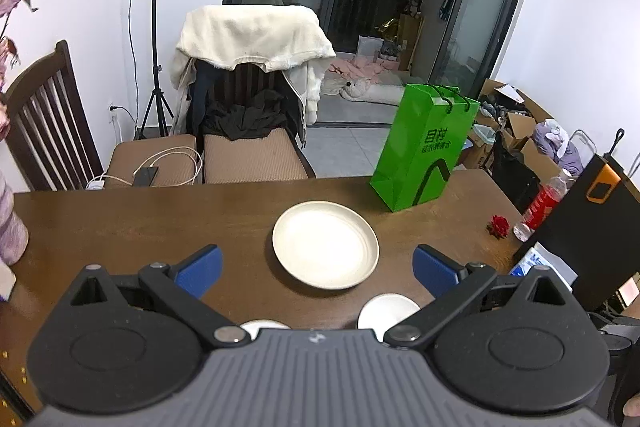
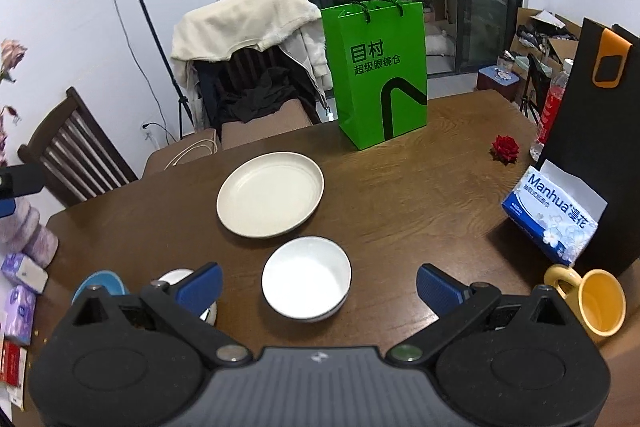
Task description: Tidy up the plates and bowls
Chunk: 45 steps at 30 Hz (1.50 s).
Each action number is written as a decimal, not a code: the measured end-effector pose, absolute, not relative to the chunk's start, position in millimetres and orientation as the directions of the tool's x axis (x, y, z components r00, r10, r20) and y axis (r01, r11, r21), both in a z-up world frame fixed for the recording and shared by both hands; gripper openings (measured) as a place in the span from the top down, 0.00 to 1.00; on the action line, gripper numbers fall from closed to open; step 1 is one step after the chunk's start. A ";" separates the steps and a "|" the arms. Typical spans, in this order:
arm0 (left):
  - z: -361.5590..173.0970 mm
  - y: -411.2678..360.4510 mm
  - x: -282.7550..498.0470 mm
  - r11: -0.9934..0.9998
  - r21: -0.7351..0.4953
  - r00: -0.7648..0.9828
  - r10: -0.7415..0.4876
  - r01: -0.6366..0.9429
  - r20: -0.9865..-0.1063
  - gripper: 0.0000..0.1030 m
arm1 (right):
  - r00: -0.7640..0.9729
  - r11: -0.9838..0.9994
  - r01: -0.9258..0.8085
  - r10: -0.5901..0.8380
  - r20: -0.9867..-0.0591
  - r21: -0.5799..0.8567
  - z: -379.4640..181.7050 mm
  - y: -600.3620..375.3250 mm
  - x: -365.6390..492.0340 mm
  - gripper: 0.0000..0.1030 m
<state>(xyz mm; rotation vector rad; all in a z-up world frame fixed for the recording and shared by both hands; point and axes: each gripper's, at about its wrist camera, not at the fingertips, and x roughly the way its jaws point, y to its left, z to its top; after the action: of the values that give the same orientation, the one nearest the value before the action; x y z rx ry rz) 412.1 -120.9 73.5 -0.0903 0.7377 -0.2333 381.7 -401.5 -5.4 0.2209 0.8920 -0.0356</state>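
A cream plate (image 1: 325,243) (image 2: 270,199) lies in the middle of the brown table (image 1: 120,227). A white bowl (image 2: 307,277) (image 1: 386,311) stands just nearer than the plate. Another white bowl (image 2: 176,277) (image 1: 264,327) is left of it, half hidden by a finger, beside a blue dish (image 2: 102,283). My left gripper (image 1: 316,269) hovers open above the near edge of the plate, holding nothing. My right gripper (image 2: 319,285) is open too, with the white bowl between and below its blue pads.
A green paper bag (image 2: 378,71) (image 1: 424,151) stands behind the plate. A red rose (image 2: 505,147), a tissue pack (image 2: 554,213), a black bag (image 2: 596,131) and a yellow mug (image 2: 592,301) are to the right. Chairs (image 1: 248,131) line the far edge.
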 end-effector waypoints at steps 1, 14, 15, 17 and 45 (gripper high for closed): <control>73.3 -121.4 418.2 0.970 -0.164 0.715 -0.244 0.180 -0.655 0.00 | 0.627 0.976 0.126 0.059 -0.777 0.175 -6.2 -402.0 388.1 0.00; 46.8 -134.0 521.4 0.976 -0.153 0.674 -0.216 0.153 -0.706 0.00 | 0.594 0.971 0.179 0.020 -0.804 0.157 -18.3 -411.9 472.9 0.00; 44.1 -134.4 528.4 0.977 -0.152 0.672 -0.214 0.150 -0.709 0.00 | 0.592 0.971 0.183 0.018 -0.806 0.156 -19.2 -412.8 479.9 0.00; 37.4 -135.9 543.5 0.979 -0.151 0.664 -0.206 0.140 -0.719 0.00 | 0.581 0.968 0.189 0.027 -0.814 0.167 -22.7 -415.7 494.3 0.00; -137.6 -153.8 715.1 0.999 -0.029 0.498 -0.006 -0.039 -0.867 0.00 | 0.456 0.954 0.262 0.009 -0.890 0.143 -162.3 -408.7 689.2 0.00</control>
<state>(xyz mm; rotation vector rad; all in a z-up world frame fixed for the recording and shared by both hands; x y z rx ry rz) 715.1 -153.8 -137.6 -0.0470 1.0499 0.0204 689.2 -408.7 -162.3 0.2764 1.0903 -0.1583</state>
